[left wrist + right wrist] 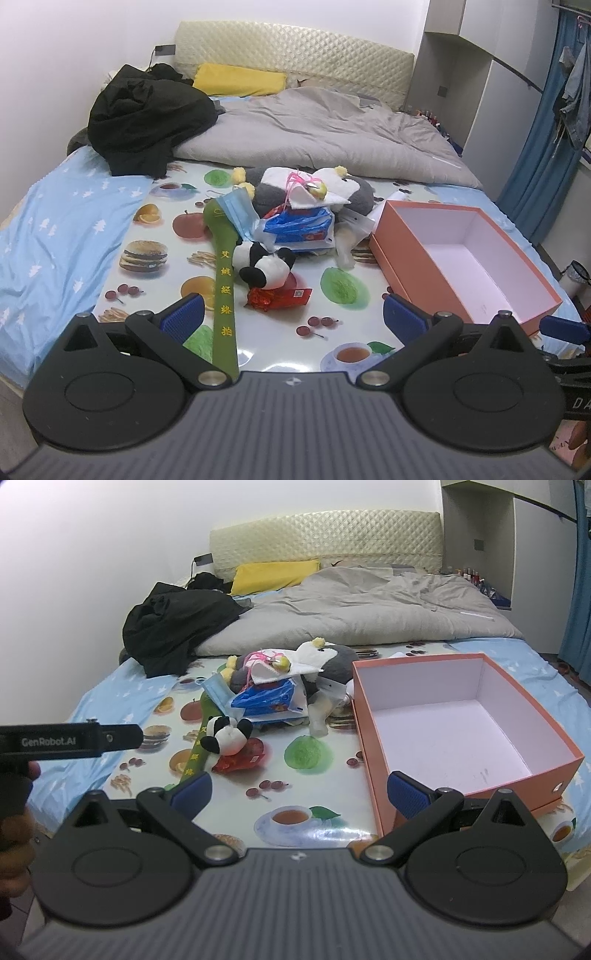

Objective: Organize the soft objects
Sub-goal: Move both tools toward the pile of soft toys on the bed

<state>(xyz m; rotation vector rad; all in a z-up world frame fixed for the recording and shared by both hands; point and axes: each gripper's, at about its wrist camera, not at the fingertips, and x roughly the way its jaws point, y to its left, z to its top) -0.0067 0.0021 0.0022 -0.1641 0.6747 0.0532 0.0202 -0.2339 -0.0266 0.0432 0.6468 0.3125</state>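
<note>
Left wrist view: the left claw (293,314) is spread wide and holds nothing, hanging above the fruit-print mat (332,288) near the foot of the bed (55,229). Right wrist view shows the right claw (300,792) just as wide apart and bare, its right pad (406,797) in front of the box's near wall; whether they touch is unclear. An orange box (402,273) with a white inside sits open on the mat's right side. Left of it lies a heap of soft things: a grey plush (358,195) at the back, a white cloth (306,188) on top, a blue bag (299,225) beneath, a mask (236,210) draped beside it. A long green pat stick (225,288) runs toward the camera. A panda (264,266) lies against it, over a red packet (280,297).
</note>
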